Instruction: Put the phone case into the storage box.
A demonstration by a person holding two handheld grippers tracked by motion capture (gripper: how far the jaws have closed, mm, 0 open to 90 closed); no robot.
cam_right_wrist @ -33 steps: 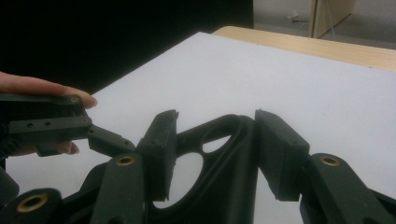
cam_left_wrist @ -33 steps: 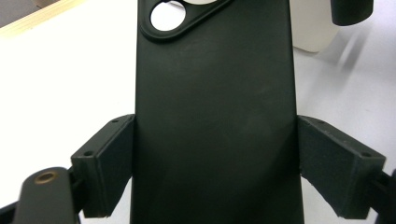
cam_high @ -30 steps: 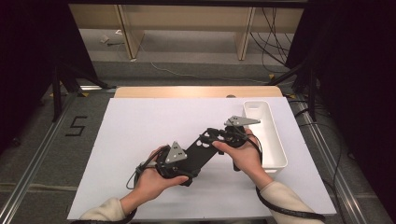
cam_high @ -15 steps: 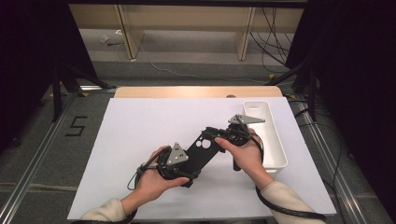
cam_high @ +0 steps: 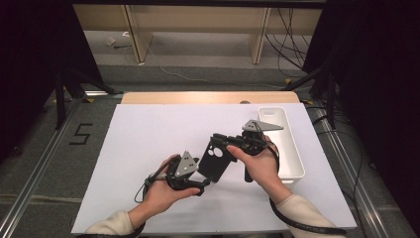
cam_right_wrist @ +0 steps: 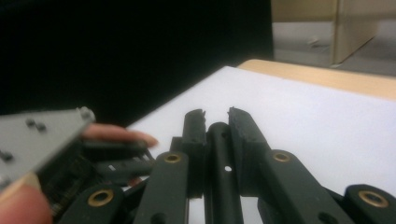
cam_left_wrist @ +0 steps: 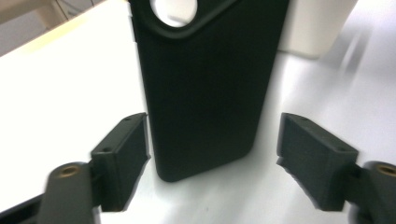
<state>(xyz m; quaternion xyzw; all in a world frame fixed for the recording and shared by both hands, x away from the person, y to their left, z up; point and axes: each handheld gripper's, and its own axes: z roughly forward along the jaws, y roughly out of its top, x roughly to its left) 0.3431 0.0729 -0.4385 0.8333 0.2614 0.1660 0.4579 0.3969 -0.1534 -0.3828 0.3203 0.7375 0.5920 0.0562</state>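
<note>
The phone case (cam_high: 217, 159) hangs tilted over the white surface (cam_high: 148, 144), left of the bin (cam_high: 289, 148). The right hand-held gripper (cam_high: 224, 140), just closing, clamps its top edge. The left hand-held gripper (cam_left_wrist: 212, 158) straddles its bottom, jaws apart. Handover done, I judge; binning remains.

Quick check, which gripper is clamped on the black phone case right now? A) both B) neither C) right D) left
C: the right gripper has its jaws pinched on the edge of the black phone case, while the left gripper has its pads standing off either side of it.
</note>
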